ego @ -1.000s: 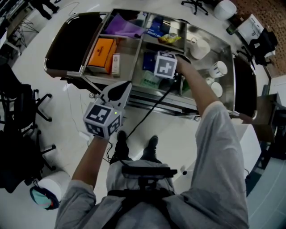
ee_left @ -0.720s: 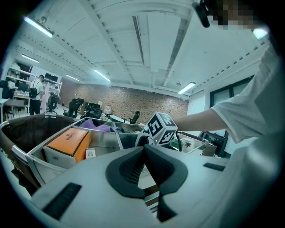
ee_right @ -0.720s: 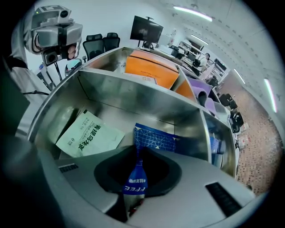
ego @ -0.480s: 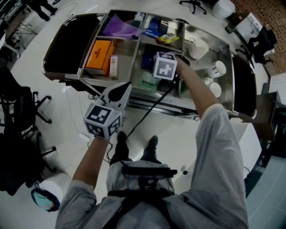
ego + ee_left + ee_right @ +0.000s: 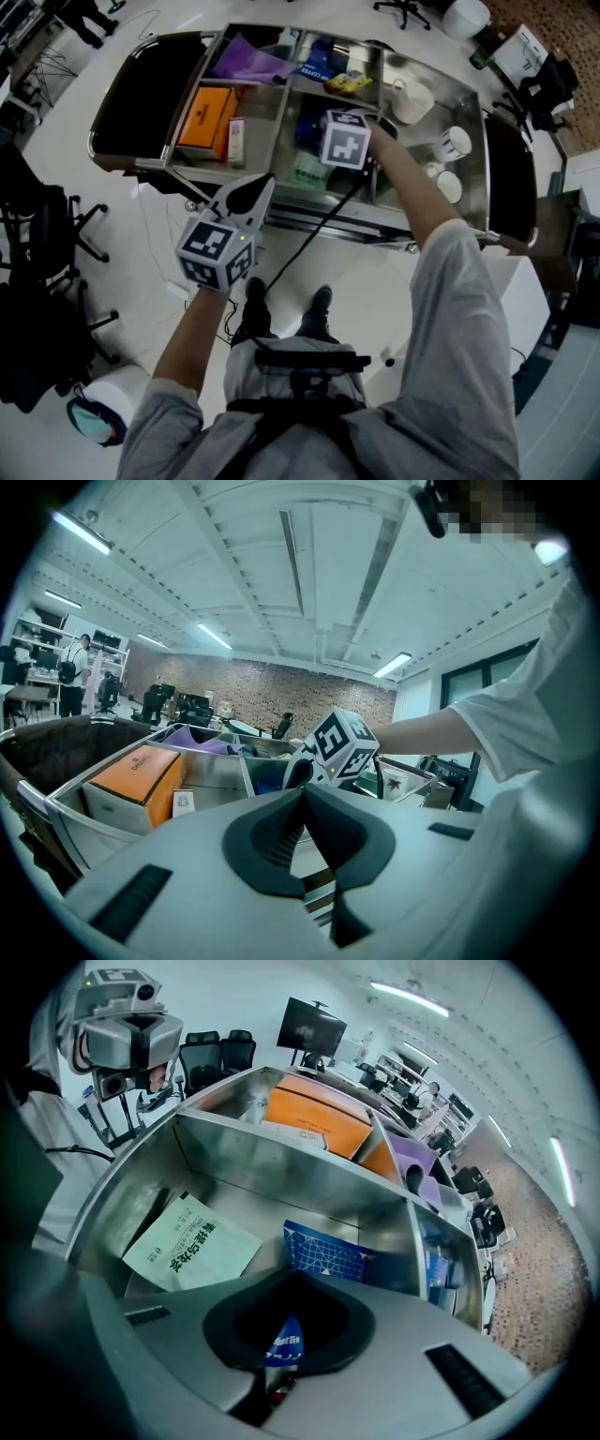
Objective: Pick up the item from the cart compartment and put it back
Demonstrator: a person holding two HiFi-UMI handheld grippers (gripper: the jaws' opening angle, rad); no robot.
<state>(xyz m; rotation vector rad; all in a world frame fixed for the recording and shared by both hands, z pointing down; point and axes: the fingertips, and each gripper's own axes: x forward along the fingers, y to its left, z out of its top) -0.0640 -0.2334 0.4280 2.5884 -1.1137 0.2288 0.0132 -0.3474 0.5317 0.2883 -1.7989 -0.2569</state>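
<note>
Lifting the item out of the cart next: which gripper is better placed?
Right. The right gripper has just closed its jaws on the blue packet inside the compartment; the left gripper hangs shut and empty outside the cart.

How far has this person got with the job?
Done: the right hand-held gripper is down in the cart compartment. In hand: its jaws have just been closing and now pinch a blue packet. Still to do: lift the packet out, then put it back. The left hand-held gripper is shut and empty.
</note>
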